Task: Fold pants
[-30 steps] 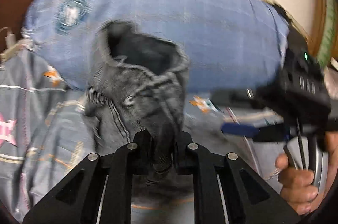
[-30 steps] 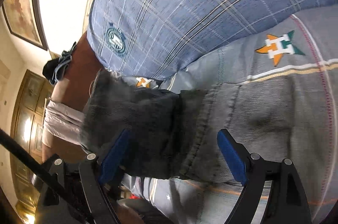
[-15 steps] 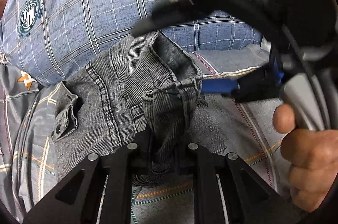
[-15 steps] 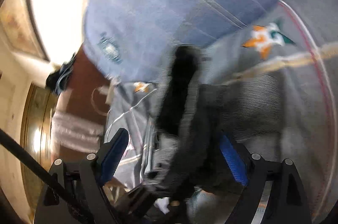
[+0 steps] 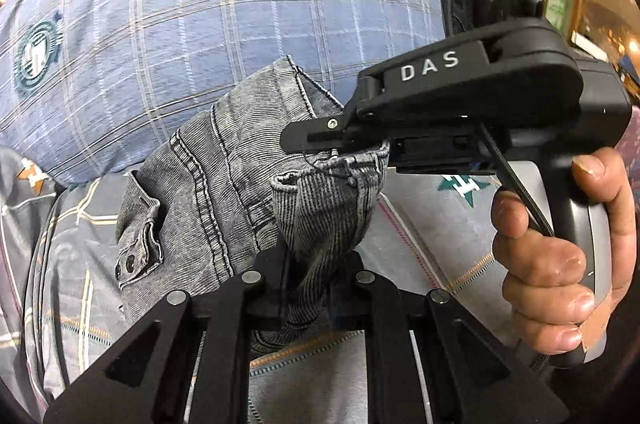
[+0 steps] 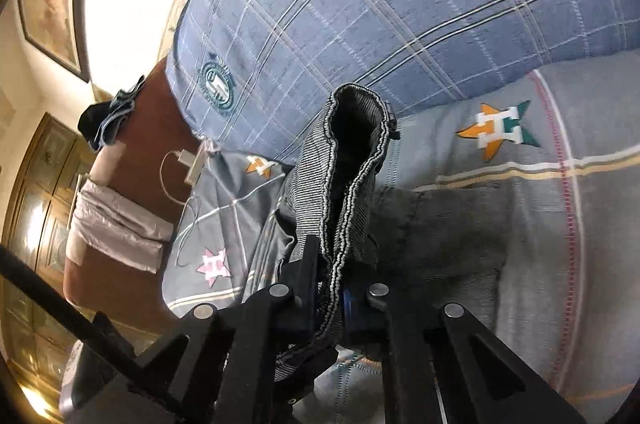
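Note:
The grey denim pants [image 5: 208,184] lie bunched on the grey bedspread [image 5: 420,224] in front of a blue plaid pillow [image 5: 200,24]. My left gripper [image 5: 316,288] is shut on a fold of the pants' hem cloth at the bottom centre. My right gripper [image 5: 360,148] reaches in from the right in the left wrist view and clamps the same raised cloth higher up. In the right wrist view my right gripper [image 6: 336,300] is shut on a pants edge [image 6: 352,160] that stands up as an open tube. A waist tab with snaps [image 5: 136,248] lies left.
The pillow [image 6: 360,4] fills the far side. A white charger and cable [image 6: 192,168] lie at the bed's left edge by a brown headboard [image 6: 132,152]. A grey bag [image 6: 116,228] and a wooden cabinet [image 6: 36,192] are further left. The bedspread [image 6: 560,224] extends right.
The right gripper went from open around the pants to shut on a cloth edge close to the left gripper. The pants were lowered and bunched in front of the pillow.

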Motion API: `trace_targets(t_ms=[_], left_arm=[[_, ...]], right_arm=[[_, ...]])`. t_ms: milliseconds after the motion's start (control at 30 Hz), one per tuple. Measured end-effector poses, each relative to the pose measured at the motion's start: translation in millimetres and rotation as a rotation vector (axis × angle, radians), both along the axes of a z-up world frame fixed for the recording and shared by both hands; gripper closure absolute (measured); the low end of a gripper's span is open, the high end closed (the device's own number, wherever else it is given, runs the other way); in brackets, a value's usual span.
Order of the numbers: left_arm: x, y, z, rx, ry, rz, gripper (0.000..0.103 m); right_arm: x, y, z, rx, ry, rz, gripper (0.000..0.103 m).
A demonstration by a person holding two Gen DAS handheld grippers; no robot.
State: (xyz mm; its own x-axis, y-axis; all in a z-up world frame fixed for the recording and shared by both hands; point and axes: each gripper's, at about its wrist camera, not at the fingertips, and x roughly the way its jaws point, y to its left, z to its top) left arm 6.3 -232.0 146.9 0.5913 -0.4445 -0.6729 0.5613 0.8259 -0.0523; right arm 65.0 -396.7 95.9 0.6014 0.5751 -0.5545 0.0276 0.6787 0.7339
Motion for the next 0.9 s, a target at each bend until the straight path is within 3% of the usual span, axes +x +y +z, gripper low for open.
trace_targets(t_ms=[100, 167, 233, 300, 400, 467, 533, 633, 733, 800, 900], left_arm=[[10, -14, -30, 0.017, 0.062, -0.043, 0.092], [13, -21, -54, 0.033, 0.104, -0.054, 0.092], [18, -26, -71, 0.025, 0.171, -0.057, 0.089], [22, -22, -72, -0.004, 0.212, -0.061, 0.086], [24, 0, -49, -0.152, 0.286, -0.113, 0.057], [21, 24, -29, -0.278, 0.264, -0.132, 0.037], [22, 44, -14, -0.34, 0.236, -0.118, 0.032], [36, 83, -1, -0.433, 0.242, -0.029, 0.032], [59, 110, 0, -0.371, 0.243, 0.175, 0.031], [78, 125, -14, -0.339, 0.309, 0.27, 0.031], [102, 148, -48, -0.399, 0.5, 0.326, 0.032]], right_arm=[[1, -6, -19, -0.062, 0.1, -0.045, 0.096], [5, -11, -45, -0.116, 0.215, -0.076, 0.095], [6, -16, -74, -0.126, 0.314, -0.096, 0.089], [6, -22, -90, -0.103, 0.356, -0.111, 0.069], [1, -31, -83, -0.064, 0.334, -0.122, 0.051], [-5, -32, -71, -0.067, 0.292, -0.129, 0.042], [-8, -29, -64, -0.083, 0.269, -0.123, 0.038], [-10, -23, -61, -0.148, 0.28, -0.112, 0.038], [-17, -19, -57, -0.197, 0.269, -0.118, 0.038], [-21, -16, -56, -0.202, 0.251, -0.101, 0.038], [-18, -18, -63, -0.195, 0.26, -0.109, 0.036]])
